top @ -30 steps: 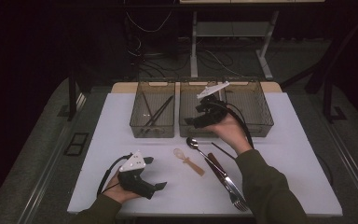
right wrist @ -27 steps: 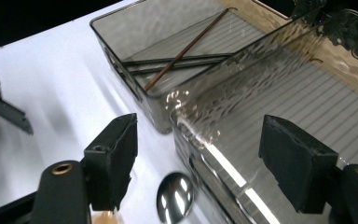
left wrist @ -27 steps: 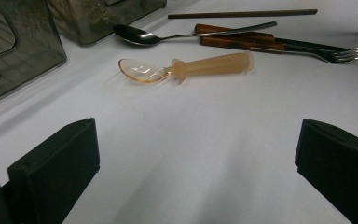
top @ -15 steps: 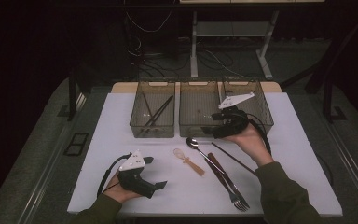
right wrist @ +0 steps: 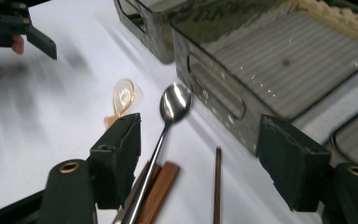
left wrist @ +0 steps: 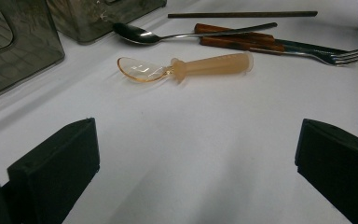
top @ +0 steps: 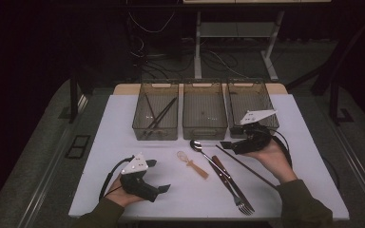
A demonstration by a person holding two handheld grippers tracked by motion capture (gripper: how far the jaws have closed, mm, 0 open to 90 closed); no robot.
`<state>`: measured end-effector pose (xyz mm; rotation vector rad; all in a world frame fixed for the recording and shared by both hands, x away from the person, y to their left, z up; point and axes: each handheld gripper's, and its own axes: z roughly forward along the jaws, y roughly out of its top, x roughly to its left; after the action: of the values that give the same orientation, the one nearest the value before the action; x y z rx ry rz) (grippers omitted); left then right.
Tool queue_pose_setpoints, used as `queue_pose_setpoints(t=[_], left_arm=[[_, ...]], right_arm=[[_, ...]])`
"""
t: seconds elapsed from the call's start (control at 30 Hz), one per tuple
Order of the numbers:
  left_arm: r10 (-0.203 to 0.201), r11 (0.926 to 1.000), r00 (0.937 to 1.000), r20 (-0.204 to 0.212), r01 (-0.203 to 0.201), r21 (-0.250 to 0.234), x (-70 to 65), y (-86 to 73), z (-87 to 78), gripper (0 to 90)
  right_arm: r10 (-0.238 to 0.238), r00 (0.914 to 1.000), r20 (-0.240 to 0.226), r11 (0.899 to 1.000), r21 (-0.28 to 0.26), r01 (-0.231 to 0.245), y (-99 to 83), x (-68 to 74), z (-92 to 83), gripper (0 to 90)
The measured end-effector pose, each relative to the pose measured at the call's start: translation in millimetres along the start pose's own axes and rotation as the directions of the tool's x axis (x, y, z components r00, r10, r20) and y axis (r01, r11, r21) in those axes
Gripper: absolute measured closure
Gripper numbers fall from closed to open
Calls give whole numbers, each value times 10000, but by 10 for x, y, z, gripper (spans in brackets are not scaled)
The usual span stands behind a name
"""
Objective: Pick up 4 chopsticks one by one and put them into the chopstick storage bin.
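I bring my right gripper (top: 224,144), jaws just narrowing but unclenched and empty, over the metal spoon (right wrist: 170,112) to sort it; my left gripper (top: 167,188) rests released.

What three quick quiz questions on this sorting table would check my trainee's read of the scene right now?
1. True or false: the right hand-held gripper is clamped on the metal spoon.
2. Which of the three bins holds chopsticks: A left bin, B middle bin, C right bin?
3. What lies on the white mat nearest the left hand-held gripper?

Key:
1. False; its jaws stand open above the spoon's handle, nothing pinched.
2. A.
3. The translucent orange spoon, apart from the open jaws.
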<state>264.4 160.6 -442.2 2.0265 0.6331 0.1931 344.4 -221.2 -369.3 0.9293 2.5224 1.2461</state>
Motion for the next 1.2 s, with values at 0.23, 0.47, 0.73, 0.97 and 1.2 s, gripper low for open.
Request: queue_pose_setpoints(t=[0.23,0.47,0.73,0.97,1.2], left_arm=[[-83,10000,10000,1,83,39,-9,-1,5,0],[-22,9999,10000,-64,23,160,-13,-4,14,0],[-76,9997,9999,-71,78,232,-10,-5,14,0],[-54,9996,10000,-82,56,270,-9,-6,14,0],[51,9996,10000,-67,-49,261,-18,-5,10,0]], right_arm=[[307,9995,122,9990,333,-311,-263,-10,-107,357],[482,9983,318,9953,827,-507,-532,-18,-238,387],[630,9965,552,9912,1127,-689,-829,-6,-407,502],[824,9941,711,9859,1400,-918,-1029,6,-500,615],[691,9944,805,9783,1896,-833,-1137,-6,-465,729]])
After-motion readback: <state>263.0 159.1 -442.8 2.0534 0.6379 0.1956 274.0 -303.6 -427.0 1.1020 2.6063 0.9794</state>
